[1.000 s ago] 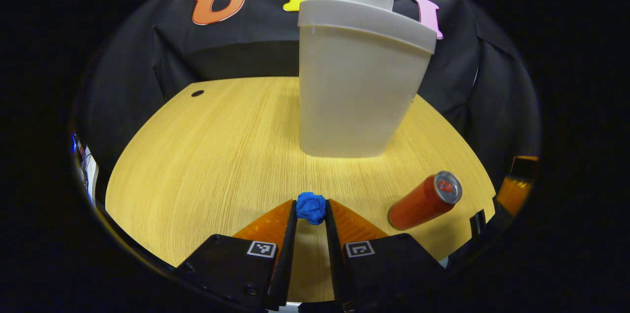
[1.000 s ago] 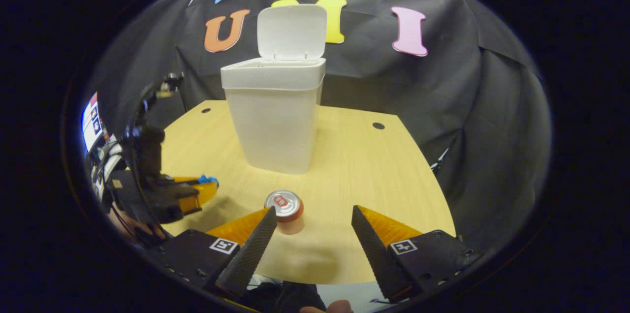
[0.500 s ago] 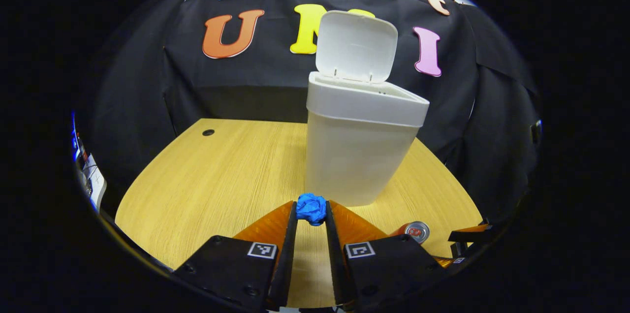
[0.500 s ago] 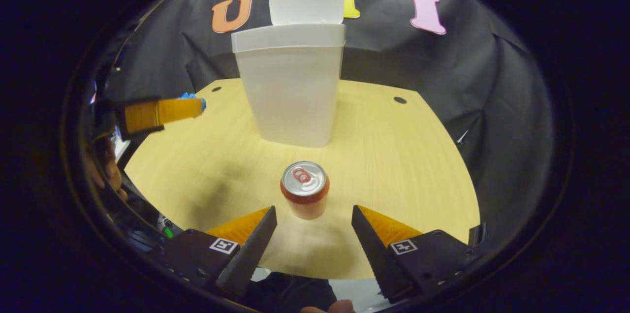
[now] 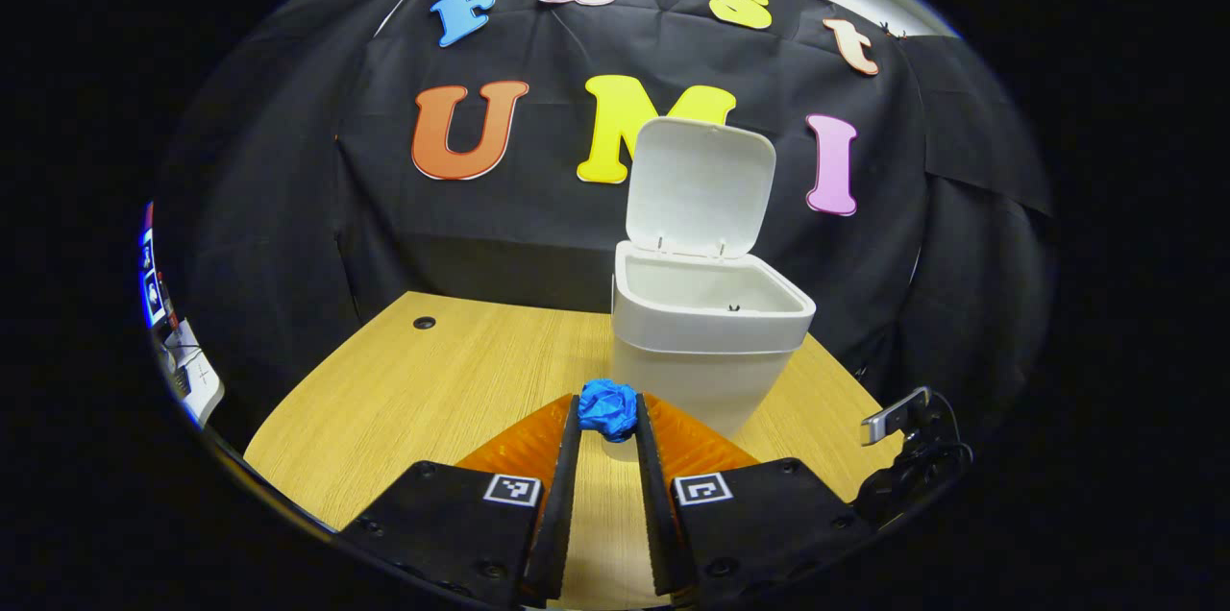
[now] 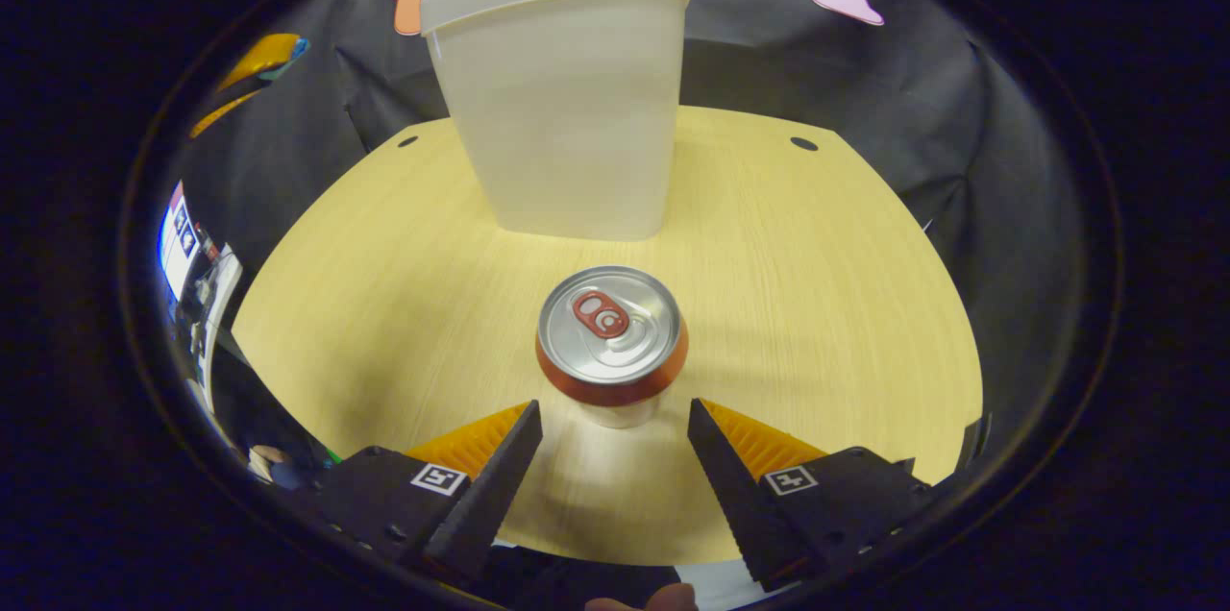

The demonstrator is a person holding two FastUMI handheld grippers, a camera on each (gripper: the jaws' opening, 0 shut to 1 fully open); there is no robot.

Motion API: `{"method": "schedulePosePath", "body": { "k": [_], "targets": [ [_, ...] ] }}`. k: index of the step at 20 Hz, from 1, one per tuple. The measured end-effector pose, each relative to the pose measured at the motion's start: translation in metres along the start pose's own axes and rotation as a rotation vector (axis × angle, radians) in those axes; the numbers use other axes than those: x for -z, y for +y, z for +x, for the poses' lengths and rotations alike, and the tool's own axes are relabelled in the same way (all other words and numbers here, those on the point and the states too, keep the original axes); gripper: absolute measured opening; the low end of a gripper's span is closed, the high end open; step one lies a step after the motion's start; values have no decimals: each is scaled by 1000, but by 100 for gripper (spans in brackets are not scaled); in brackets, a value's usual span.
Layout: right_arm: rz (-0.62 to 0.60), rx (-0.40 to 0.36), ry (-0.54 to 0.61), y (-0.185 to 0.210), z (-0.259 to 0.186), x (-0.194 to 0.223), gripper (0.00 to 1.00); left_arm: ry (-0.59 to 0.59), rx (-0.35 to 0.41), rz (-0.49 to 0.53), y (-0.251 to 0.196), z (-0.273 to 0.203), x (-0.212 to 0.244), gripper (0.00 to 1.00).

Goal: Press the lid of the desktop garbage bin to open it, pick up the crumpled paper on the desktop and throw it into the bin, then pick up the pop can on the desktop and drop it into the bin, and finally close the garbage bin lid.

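The white garbage bin [image 5: 706,342] stands on the wooden table with its lid [image 5: 699,188] tipped up and its inside showing. A blue crumpled paper ball [image 5: 608,410] is clamped between my left gripper's [image 5: 608,421] fingers, raised above the table, just short of the bin's front. In the right gripper view the red pop can [image 6: 611,342] stands upright, silver top facing me, just ahead of the open right gripper [image 6: 613,411]. Behind it rises the bin [image 6: 567,92]. The other gripper [image 6: 252,63] hangs high at the far left with a bit of blue at its tip.
The wooden table [image 6: 817,275] has small dark holes near its back corners [image 5: 424,323] [image 6: 803,143]. Black cloth walls close in the back and sides. A black device with a cable [image 5: 908,457] sits at the right edge in the left gripper view.
My left gripper has risen with the paper ball until the bin's opening is in sight. The right gripper has dropped lower and closer to the can, still open.
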State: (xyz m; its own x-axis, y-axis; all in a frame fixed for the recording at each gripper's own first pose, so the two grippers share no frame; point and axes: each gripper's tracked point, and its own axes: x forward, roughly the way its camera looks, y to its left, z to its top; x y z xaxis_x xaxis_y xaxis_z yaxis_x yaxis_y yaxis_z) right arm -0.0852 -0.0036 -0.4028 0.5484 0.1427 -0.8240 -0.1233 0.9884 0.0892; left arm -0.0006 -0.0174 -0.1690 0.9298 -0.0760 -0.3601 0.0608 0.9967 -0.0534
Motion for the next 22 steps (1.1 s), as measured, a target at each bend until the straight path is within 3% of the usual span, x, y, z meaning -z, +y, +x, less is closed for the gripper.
{"method": "schedulePosePath", "body": {
  "k": [9, 12, 17, 22],
  "targets": [
    [38, 8, 15, 3, 27, -9, 96, -12, -14, 9, 7, -8, -16, 36],
    [52, 8, 24, 4, 27, -10, 84, -15, -19, 8, 8, -5, -17, 36],
    [31, 1, 9, 2, 20, -18, 80, -33, -11, 5, 0, 0, -30, 36],
    [20, -12, -25, -10, -15, -49, 80, -97, 16, 15, -17, 11, -66, 36]
  ]
}}
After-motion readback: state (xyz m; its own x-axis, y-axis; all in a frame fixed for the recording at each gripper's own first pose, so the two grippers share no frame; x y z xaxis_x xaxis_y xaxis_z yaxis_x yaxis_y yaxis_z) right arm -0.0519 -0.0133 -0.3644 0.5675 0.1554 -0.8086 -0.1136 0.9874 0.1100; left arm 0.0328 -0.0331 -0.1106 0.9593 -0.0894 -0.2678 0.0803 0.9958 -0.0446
